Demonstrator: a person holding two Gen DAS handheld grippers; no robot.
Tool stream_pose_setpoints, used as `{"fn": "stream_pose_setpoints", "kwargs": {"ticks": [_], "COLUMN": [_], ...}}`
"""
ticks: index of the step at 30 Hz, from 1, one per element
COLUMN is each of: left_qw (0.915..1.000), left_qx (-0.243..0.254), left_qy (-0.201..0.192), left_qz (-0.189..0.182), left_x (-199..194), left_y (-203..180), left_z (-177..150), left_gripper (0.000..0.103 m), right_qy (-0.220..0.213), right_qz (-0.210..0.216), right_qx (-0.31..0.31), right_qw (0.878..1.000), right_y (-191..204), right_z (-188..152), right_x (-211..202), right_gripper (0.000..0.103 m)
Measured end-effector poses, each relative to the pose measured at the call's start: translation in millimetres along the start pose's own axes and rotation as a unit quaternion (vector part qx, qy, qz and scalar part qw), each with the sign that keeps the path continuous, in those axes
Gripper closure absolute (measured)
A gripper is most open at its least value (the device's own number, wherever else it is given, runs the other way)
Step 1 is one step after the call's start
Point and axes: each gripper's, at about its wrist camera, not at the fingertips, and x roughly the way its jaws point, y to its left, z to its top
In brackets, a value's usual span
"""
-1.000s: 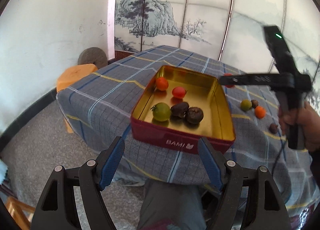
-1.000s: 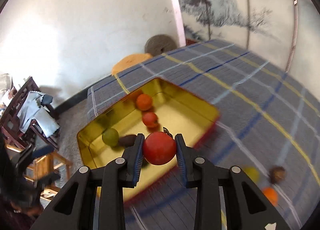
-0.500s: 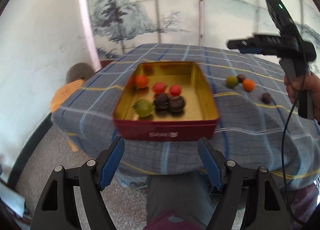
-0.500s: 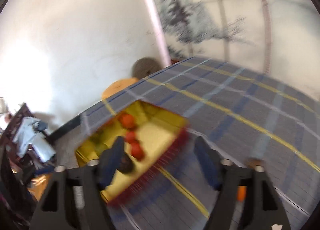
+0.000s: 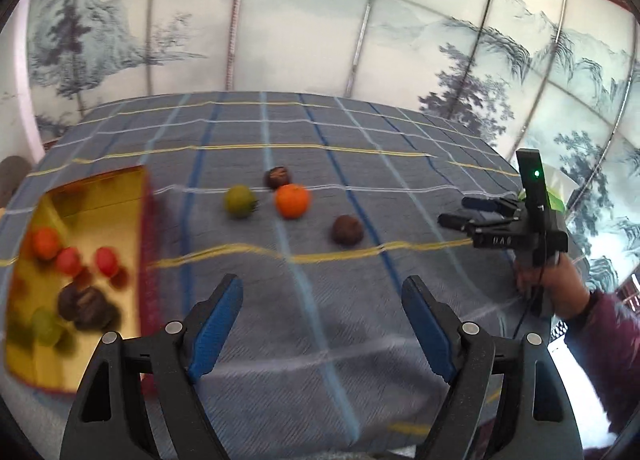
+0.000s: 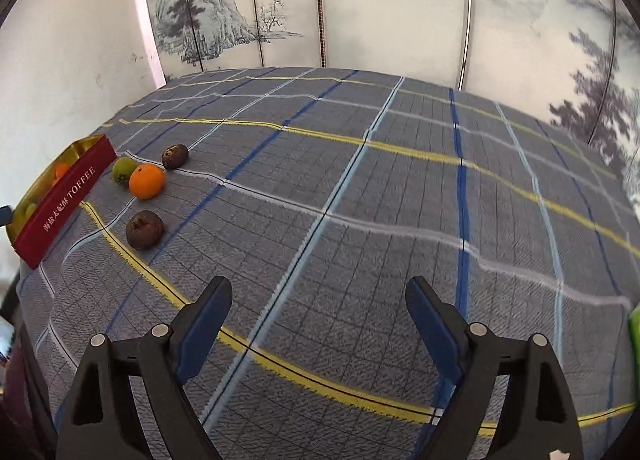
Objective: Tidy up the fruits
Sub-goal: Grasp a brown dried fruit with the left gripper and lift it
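A red tin with a gold inside [image 5: 96,188] [image 6: 68,196] stands at the table's left and holds several red, green and brown fruits [image 5: 86,302]. On the cloth lie a green fruit [image 5: 239,201] [image 6: 123,170], an orange [image 5: 293,201] [image 6: 147,181] and two brown fruits [image 5: 347,229] [image 6: 145,229], [image 5: 277,177] [image 6: 174,156]. My left gripper [image 5: 322,324] is open and empty, near the table's front edge. My right gripper [image 6: 319,324] [image 5: 460,212] is open and empty, to the right of the loose fruits.
The table wears a blue-grey plaid cloth [image 6: 360,200]. A painted folding screen [image 5: 320,20] stands behind it. A white wall [image 6: 72,40] is at the left. A green object [image 6: 634,336] shows at the right edge.
My right gripper has opened and left the red fruit in the tin, then swung right, away from it. My left gripper's view has turned right, from the tin to the loose fruits.
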Motion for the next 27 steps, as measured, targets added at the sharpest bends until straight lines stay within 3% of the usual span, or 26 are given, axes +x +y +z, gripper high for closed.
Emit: {"fn": "stream_pose_setpoints", "kwargs": {"ticks": [5,7,12,14,15,16,21,27], "left_qw": [0.9999,0.9999,0.9985,0.9977,0.9964,0.9965,0.9983,0.9992], "left_qx": [0.003,0.006,0.032,0.040,0.041,0.048,0.021,-0.029], "left_qy": [0.012,0.015,0.033,0.048,0.069,0.057,0.052,0.019], "left_qz": [-0.003,-0.001,0.028,0.026,0.026,0.036,0.016,0.017], "left_x": [64.6,83.1,126.5,141.3,152.1,151.7,137.6,66.4], "left_y": [-20.0,-25.7,-36.2,-37.7,-38.1,-40.2,-37.3,-19.4], "left_z": [28.2,32.0,37.8,34.5,30.2,28.1,17.0,2.2], "left_gripper": [0.023,0.028,0.030,0.041,0.061,0.066,0.066,0.066], "right_qy": [-0.007,-0.010,-0.020,-0.021,-0.020,-0.020,-0.017,-0.007], "right_qz": [0.034,0.045,0.071,0.073,0.075,0.077,0.079,0.073], "right_qx": [0.017,0.022,0.044,0.045,0.043,0.041,0.047,0.047], "right_qw": [0.999,0.999,0.996,0.996,0.996,0.996,0.996,0.996], "right_y": [-6.6,-7.7,-16.9,-17.3,-16.2,-16.0,-18.4,-17.1], "right_z": [-3.1,-3.4,-6.3,-6.9,-6.5,-6.6,-6.6,-5.5], "right_x": [-3.1,-3.7,-10.9,-11.7,-11.8,-12.0,-11.7,-7.8], "right_gripper": [0.008,0.008,0.008,0.008,0.008,0.007,0.007,0.007]}}
